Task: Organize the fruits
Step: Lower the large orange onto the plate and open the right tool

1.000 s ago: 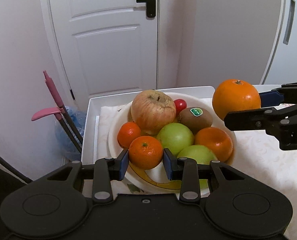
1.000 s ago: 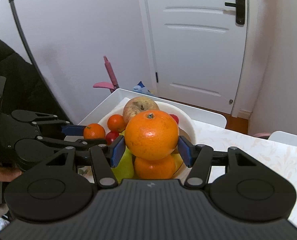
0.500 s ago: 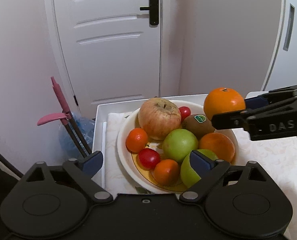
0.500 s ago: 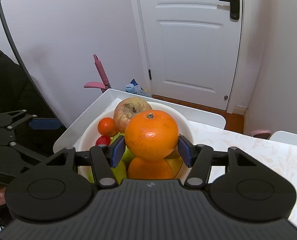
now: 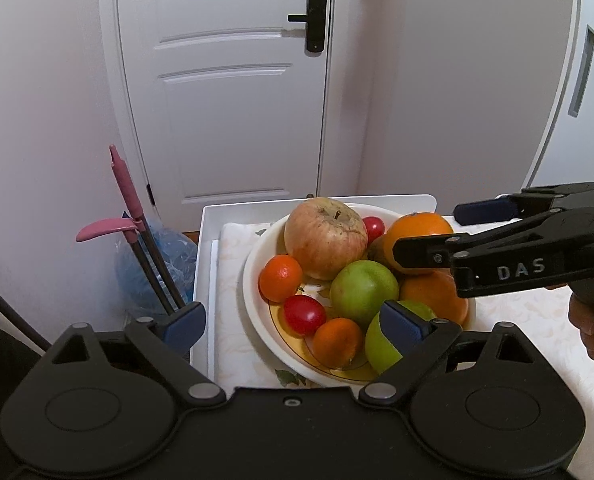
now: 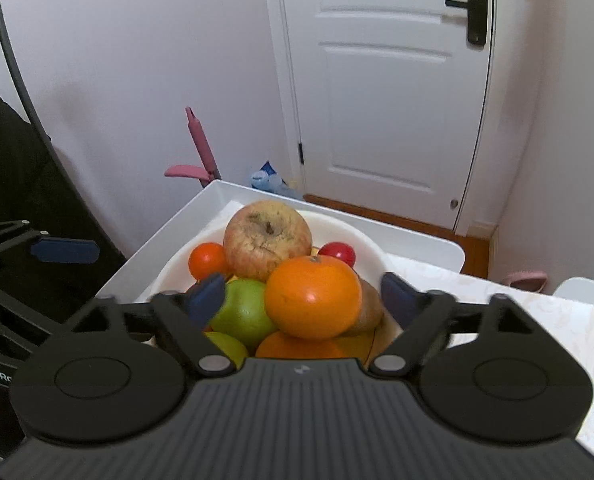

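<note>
Both views are evenly and softly lit — indoor light that seems to come from above and in front, with no hard shadows on the white door [image 5: 233, 92] or walls. The large orange [image 6: 312, 297] carries a small pale highlight on its upper face, and the green apple [image 5: 364, 291] shows a mild sheen. Fisheye distortion bends the door frame and walls near the edges, and dark vignetting clips the corners. The left wrist view is sharp throughout — the right wrist view is slightly soft, with faint blur on its near fingers [image 6: 207, 295]
</note>
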The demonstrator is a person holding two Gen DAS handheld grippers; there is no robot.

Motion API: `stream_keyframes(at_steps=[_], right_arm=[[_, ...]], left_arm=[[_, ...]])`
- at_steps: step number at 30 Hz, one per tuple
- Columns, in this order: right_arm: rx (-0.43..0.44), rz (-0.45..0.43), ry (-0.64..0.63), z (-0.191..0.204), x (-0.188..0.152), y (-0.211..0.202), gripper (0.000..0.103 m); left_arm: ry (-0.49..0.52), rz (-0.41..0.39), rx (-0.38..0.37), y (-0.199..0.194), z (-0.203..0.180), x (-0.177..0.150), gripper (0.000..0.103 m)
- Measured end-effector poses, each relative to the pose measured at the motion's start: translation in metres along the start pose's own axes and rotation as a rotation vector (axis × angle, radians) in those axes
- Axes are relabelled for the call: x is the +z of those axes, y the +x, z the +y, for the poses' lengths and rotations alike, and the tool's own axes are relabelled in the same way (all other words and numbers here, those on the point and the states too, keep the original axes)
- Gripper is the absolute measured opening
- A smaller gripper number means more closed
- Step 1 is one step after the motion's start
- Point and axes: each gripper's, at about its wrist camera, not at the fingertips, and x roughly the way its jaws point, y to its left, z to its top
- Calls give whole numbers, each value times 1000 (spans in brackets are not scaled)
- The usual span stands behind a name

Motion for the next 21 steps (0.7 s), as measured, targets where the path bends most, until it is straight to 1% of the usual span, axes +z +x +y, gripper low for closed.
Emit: stream_keyframes(at_steps=[5,10,16,21], right_arm=[[-7,-18,24,-2,-2,-6,101],[-9,-46,39,-5,-1,-26,101],[-23,-78,71,-14,2,-74,101],[-70,-89,85,-22,-2,-128,101]], left_arm=[[11,-6,-3,-3,-2,0,96],[20,-21,9,-11,-10,1,96],[3,-53,20,-34,-27,6,96],[-17,-85,36,-69,-50,11,96]])
